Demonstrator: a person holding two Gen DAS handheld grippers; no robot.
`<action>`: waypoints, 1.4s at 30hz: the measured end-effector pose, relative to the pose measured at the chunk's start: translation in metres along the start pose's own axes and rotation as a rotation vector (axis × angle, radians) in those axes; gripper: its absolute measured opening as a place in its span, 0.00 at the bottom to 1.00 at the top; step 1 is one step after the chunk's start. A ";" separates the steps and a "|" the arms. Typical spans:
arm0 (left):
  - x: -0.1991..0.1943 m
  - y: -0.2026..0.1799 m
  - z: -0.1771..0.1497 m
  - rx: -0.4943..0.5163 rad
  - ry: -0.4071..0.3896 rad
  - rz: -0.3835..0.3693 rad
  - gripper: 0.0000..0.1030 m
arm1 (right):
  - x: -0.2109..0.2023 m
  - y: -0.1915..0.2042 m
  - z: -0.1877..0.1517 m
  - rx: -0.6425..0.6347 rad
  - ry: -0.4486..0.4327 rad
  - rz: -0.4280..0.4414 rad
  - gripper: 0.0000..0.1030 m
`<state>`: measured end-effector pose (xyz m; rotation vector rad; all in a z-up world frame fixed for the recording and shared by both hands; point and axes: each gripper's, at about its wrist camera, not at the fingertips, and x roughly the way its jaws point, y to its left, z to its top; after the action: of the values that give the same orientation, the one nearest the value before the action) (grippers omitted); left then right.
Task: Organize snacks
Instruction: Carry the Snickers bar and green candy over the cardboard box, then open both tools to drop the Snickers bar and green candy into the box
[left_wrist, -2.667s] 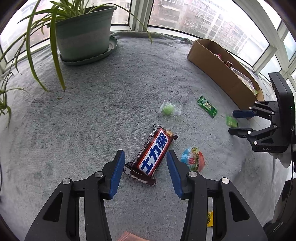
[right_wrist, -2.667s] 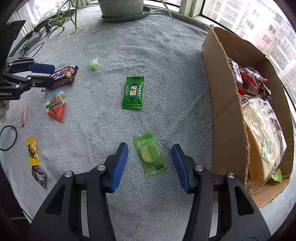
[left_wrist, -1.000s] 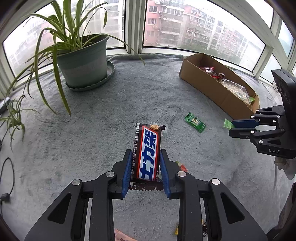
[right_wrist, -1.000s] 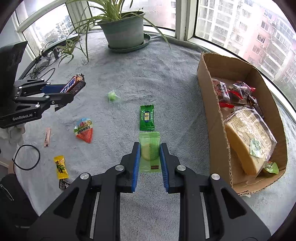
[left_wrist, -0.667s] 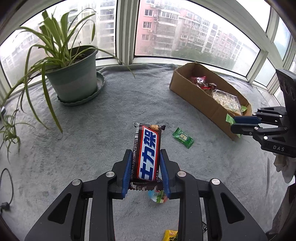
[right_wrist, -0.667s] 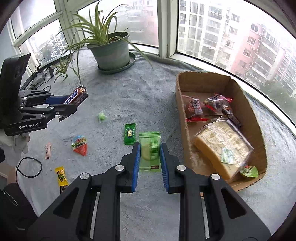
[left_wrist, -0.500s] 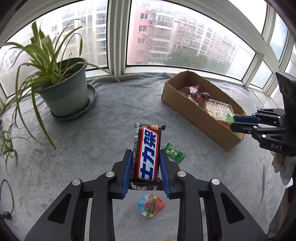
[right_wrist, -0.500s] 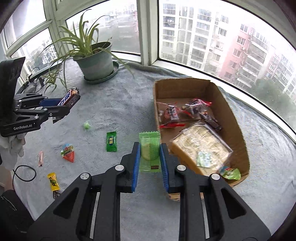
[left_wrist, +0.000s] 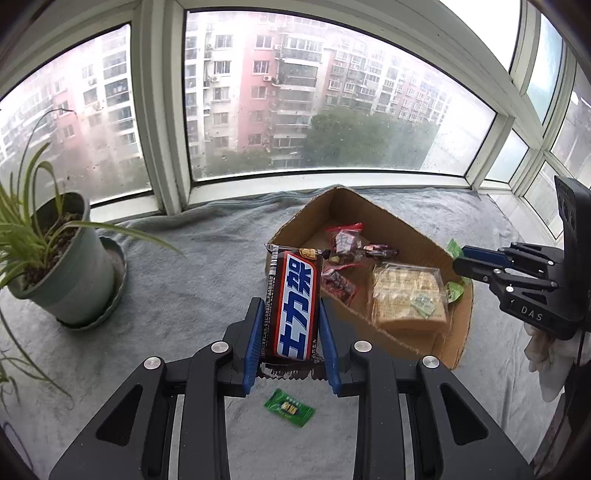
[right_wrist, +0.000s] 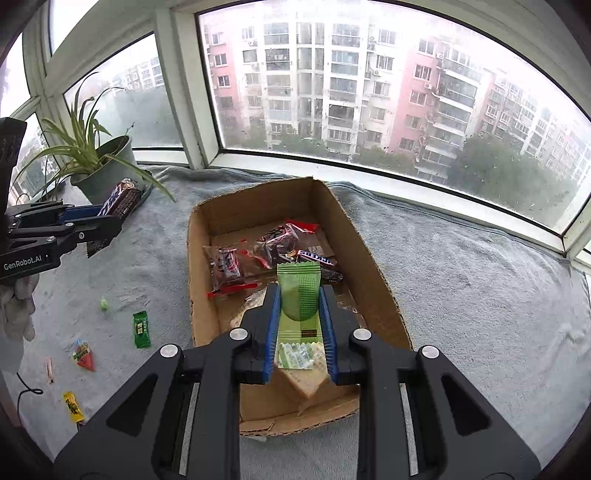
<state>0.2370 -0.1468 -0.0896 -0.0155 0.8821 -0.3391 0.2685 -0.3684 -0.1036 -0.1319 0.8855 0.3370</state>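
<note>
My left gripper (left_wrist: 290, 314) is shut on a brown, red and blue chocolate bar (left_wrist: 293, 302) and holds it in the air, just left of the cardboard box (left_wrist: 458, 332). It also shows in the right wrist view (right_wrist: 107, 218) with the bar (right_wrist: 120, 201). My right gripper (right_wrist: 300, 306) is shut on a light green candy packet (right_wrist: 299, 299) and holds it above the open box (right_wrist: 369, 258). The box holds a wrapped cake (left_wrist: 406, 295) and several red and dark snack packets (right_wrist: 277, 240).
On the grey blanket lie a dark green packet (right_wrist: 141, 328), a small green candy (right_wrist: 104, 304), a red-green triangular packet (right_wrist: 83, 354), a yellow packet (right_wrist: 73, 406) and a pink stick (right_wrist: 49, 369). A potted plant (left_wrist: 55, 266) stands at the left by the windows.
Both grippers have risen and moved toward the box with their snacks. The right gripper now hangs over the box's inside; the left one is close to the box's left wall.
</note>
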 end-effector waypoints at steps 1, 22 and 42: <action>0.003 -0.004 0.004 0.000 -0.004 -0.003 0.27 | 0.003 -0.003 0.002 0.007 -0.001 0.000 0.21; 0.086 -0.023 0.041 -0.054 0.075 -0.033 0.27 | 0.074 -0.024 0.015 0.044 0.077 0.004 0.21; 0.095 -0.029 0.039 -0.040 0.109 -0.030 0.41 | 0.062 -0.018 0.014 0.031 0.051 -0.037 0.59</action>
<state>0.3138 -0.2073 -0.1316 -0.0481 0.9971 -0.3526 0.3214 -0.3675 -0.1437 -0.1284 0.9372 0.2862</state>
